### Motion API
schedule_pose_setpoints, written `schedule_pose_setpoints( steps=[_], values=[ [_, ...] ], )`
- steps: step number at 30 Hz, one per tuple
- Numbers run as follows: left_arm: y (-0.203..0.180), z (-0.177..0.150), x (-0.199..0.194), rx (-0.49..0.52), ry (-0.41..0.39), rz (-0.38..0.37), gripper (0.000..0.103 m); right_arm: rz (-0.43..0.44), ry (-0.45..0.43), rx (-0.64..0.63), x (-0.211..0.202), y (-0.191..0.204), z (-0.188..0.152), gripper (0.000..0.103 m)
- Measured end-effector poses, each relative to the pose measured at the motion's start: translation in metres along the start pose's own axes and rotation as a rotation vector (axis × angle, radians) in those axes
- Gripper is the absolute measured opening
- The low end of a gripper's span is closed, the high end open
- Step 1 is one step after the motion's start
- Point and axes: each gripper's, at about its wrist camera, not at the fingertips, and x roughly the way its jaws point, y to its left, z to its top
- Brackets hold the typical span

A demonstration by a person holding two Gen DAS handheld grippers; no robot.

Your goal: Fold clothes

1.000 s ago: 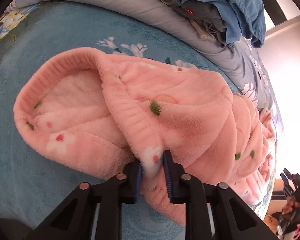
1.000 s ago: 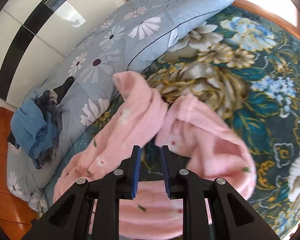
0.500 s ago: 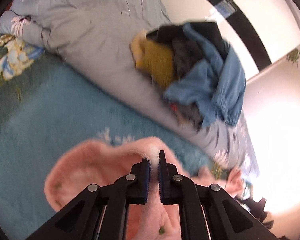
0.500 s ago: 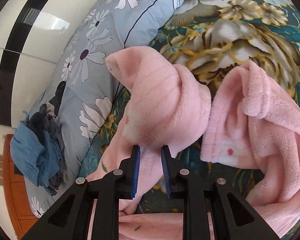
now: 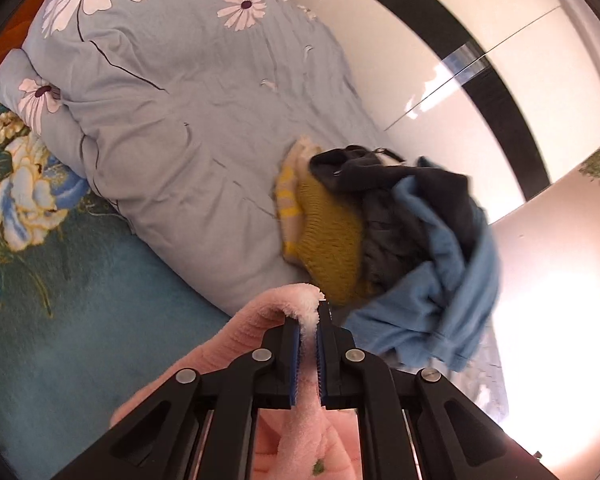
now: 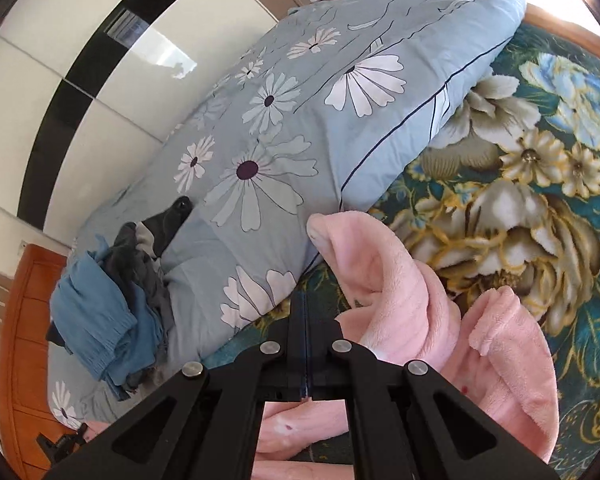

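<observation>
Left wrist, clothes heap point(image 5: 400, 232) beyond fingers point(image 5: 293, 356)

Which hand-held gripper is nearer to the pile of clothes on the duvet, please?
Left. The left hand-held gripper, clamping the pink fleece garment, is just before the pile of clothes; the right hand-held gripper is well apart.

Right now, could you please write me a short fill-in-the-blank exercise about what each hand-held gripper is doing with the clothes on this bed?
1. The left hand-held gripper is shut on the edge of the ____ fleece garment.
2. The right hand-held gripper has its jaws pressed together, holding ____.
3. The pile of clothes rests on the grey-blue ____-print duvet.
4. Topmost in that pile, nearest the left hand-held gripper, lies a ____ garment.

Missing words: pink; nothing; daisy; blue
</observation>
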Motion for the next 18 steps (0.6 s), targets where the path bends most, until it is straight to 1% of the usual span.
schedule_pose_setpoints(
  steps=[2, 5, 7, 8, 9, 10, 11, 12, 13, 14, 15, 17, 18],
  values=[
    [0.004, 0.004, 0.018, -0.012, 0.030, 0.028, 0.007, -0.024, 0.037, -0.030, 0.009, 0.003, -0.002, 0.000],
    [0.009, -0.002, 0.042, -0.015, 0.100, 0.054, 0.008, -0.047, 0.093, -0.044, 0.025, -0.005, -0.024, 0.000],
    [0.013, -0.009, 0.052, -0.017, 0.138, 0.060, 0.012, -0.052, 0.125, -0.046, 0.032, -0.008, -0.036, 0.000],
    [0.014, -0.012, 0.055, -0.016, 0.155, 0.059, 0.018, -0.054, 0.134, -0.050, 0.034, -0.008, -0.041, 0.000],
    [0.017, -0.017, 0.055, -0.012, 0.164, 0.061, 0.028, -0.052, 0.144, -0.053, 0.035, -0.009, -0.046, 0.000],
    [0.019, -0.022, 0.054, -0.007, 0.170, 0.065, 0.035, -0.050, 0.154, -0.057, 0.036, -0.010, -0.051, 0.000],
    [0.021, -0.028, 0.052, 0.001, 0.181, 0.067, 0.049, -0.056, 0.159, -0.061, 0.035, -0.010, -0.056, 0.000],
    [0.022, -0.034, 0.049, 0.014, 0.198, 0.066, 0.054, -0.062, 0.163, -0.067, 0.034, -0.011, -0.059, 0.000],
    [0.023, -0.042, 0.045, 0.031, 0.214, 0.060, 0.054, -0.065, 0.166, -0.069, 0.032, -0.013, -0.062, 0.000],
    [0.024, -0.051, 0.042, 0.052, 0.233, 0.054, 0.057, -0.069, 0.166, -0.063, 0.030, -0.016, -0.064, 0.001],
    [0.023, -0.063, 0.041, 0.083, 0.265, 0.051, 0.063, -0.074, 0.165, -0.057, 0.028, -0.020, -0.065, 0.001],
    [0.020, -0.088, 0.042, 0.154, 0.333, 0.068, 0.064, -0.088, 0.163, -0.031, 0.026, -0.030, -0.065, 0.004],
    [0.018, -0.101, 0.045, 0.187, 0.362, 0.078, 0.064, -0.100, 0.159, -0.012, 0.025, -0.036, -0.064, 0.009]
  ],
)
